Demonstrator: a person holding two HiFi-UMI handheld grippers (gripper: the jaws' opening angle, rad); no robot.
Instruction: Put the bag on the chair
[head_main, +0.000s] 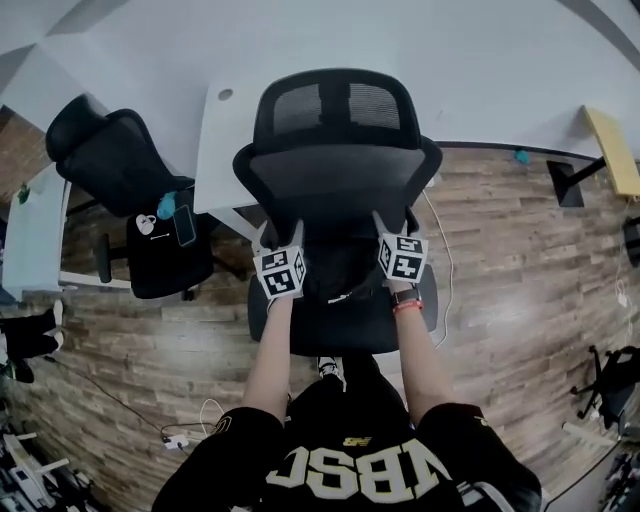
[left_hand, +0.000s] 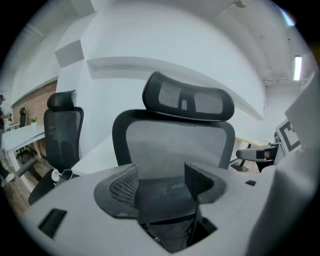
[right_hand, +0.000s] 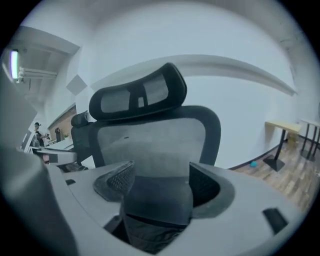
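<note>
With left gripper (head_main: 280, 236) and right gripper (head_main: 394, 226) each clamped on the bag (head_main: 340, 270), held at frame centre over the chair (head_main: 335, 175) seat: lower evenly, keep both sides level, release only once the seat bears the weight.
</note>
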